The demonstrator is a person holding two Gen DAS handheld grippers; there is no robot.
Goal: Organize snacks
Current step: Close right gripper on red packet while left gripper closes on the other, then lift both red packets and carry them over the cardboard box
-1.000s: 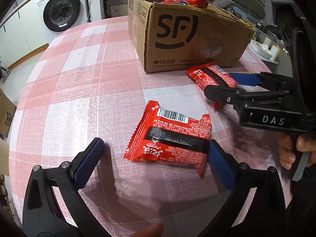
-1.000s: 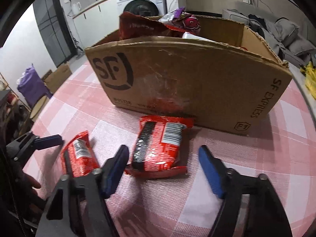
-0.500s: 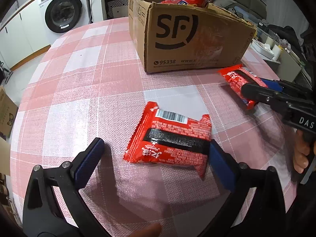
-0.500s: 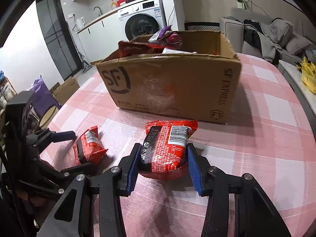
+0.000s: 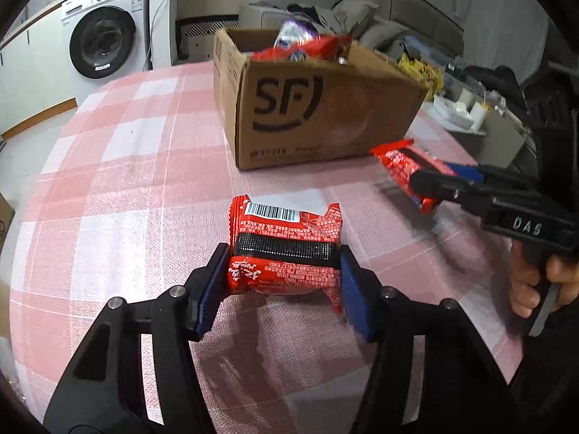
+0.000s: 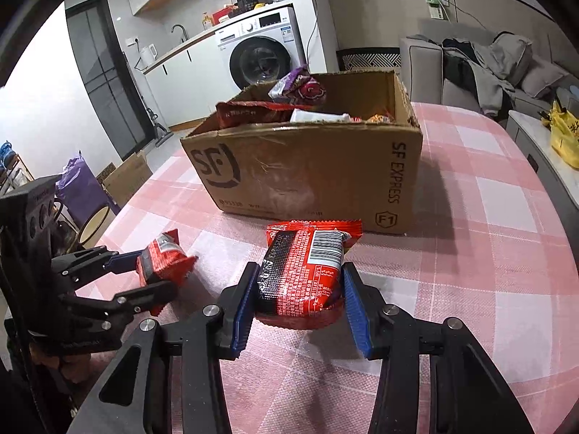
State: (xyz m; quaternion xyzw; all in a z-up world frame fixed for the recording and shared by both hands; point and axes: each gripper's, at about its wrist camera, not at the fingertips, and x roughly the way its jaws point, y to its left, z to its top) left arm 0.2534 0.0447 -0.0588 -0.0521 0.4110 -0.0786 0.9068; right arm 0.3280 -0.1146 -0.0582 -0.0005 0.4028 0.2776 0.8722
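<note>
On the left, the left gripper point(image 5: 282, 282) has just been closing, and its blue pads now press both ends of a red snack packet point(image 5: 286, 249), barcode facing up, which sits over the pink checked tablecloth point(image 5: 126, 181). The right wrist view shows that packet clear of the cloth. Behind it, mid-table, stands the open cardboard box point(image 5: 311, 115), with other snack bags point(image 5: 304, 45) poking above its rim. Further right, the right gripper point(image 6: 298, 302) is clamped narrow on a second red packet point(image 6: 307, 271), held just off the cloth, near the box's front wall. At the far right edge of the left wrist view, a person's hand point(image 5: 535, 282) squeezes that gripper's trigger.
</note>
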